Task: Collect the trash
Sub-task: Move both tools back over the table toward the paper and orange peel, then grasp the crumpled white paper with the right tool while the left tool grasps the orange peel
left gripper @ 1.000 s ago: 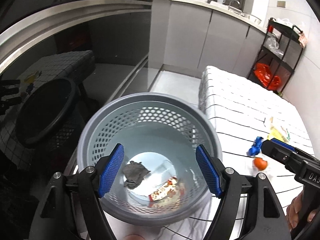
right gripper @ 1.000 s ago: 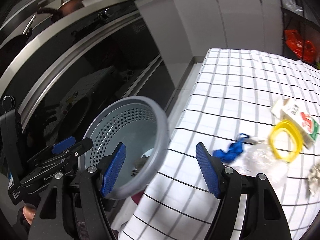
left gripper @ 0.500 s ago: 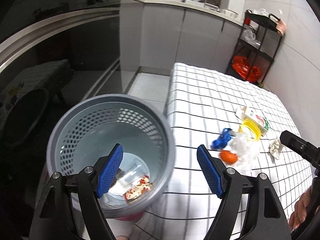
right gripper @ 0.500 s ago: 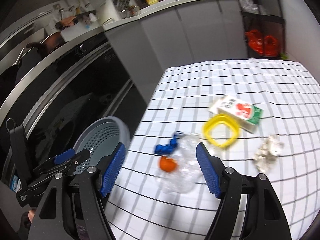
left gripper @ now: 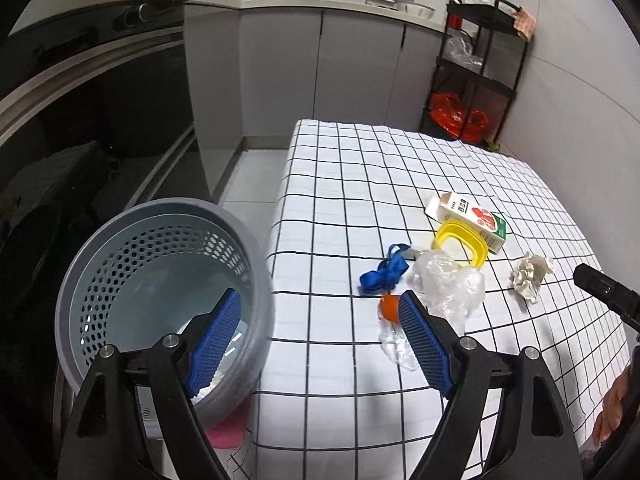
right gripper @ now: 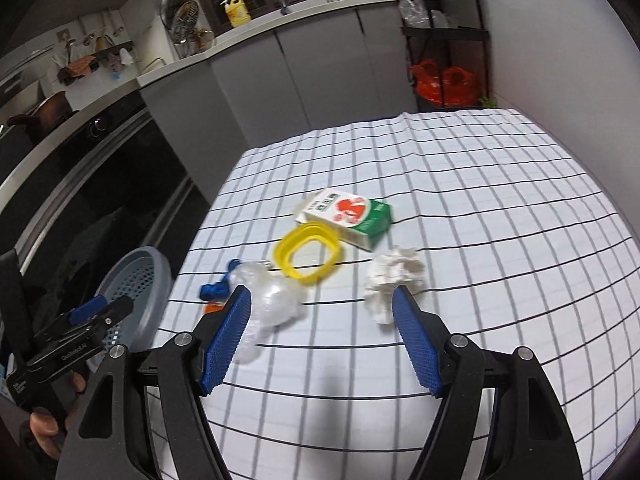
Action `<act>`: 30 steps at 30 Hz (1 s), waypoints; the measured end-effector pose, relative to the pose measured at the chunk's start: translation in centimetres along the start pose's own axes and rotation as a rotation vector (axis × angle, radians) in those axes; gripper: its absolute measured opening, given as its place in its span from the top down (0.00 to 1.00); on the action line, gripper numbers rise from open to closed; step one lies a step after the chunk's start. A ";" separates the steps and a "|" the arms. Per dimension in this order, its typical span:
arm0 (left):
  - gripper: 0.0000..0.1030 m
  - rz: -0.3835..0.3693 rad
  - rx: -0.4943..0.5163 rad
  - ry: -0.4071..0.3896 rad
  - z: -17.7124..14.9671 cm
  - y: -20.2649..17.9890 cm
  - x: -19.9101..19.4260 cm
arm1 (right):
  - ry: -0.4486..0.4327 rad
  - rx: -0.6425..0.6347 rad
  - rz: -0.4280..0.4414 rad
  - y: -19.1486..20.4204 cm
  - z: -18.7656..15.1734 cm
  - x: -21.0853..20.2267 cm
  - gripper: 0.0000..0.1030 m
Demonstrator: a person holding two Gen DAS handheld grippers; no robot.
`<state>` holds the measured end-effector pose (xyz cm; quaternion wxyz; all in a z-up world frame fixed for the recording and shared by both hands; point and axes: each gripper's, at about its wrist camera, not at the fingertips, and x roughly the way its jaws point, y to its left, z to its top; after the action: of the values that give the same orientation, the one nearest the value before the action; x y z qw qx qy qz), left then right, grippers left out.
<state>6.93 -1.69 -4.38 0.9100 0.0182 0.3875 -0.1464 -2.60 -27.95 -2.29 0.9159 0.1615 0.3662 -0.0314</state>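
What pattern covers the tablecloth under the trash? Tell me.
White tablecloth with a black grid of thin lines, clearest in the right wrist view.

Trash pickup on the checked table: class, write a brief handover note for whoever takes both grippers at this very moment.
Left gripper: jaws opening, nothing between them, above the table edge beside the grey perforated bin.
Right gripper: open, empty, above the checked tablecloth.
On the cloth: crumpled clear plastic bottle with orange cap, blue strap, yellow ring-shaped lid, milk carton, crumpled paper ball.
Done: something pale already lies in the bin.
Left: all five pieces still need binning.
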 end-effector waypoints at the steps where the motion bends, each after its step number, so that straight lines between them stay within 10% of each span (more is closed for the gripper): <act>1: 0.23 -0.004 0.005 0.003 0.0 -0.3 0.2 | 0.002 -0.003 -0.015 -0.4 -0.1 0.1 0.32; 30: 0.11 0.007 0.043 0.119 -1.4 -3.0 5.8 | 0.136 0.000 -0.187 -3.3 0.3 10.0 0.30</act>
<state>8.93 -5.86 -9.28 0.8853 0.0476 0.4375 -0.1503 4.29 -30.51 -9.78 0.8819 0.1282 0.4411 -0.1056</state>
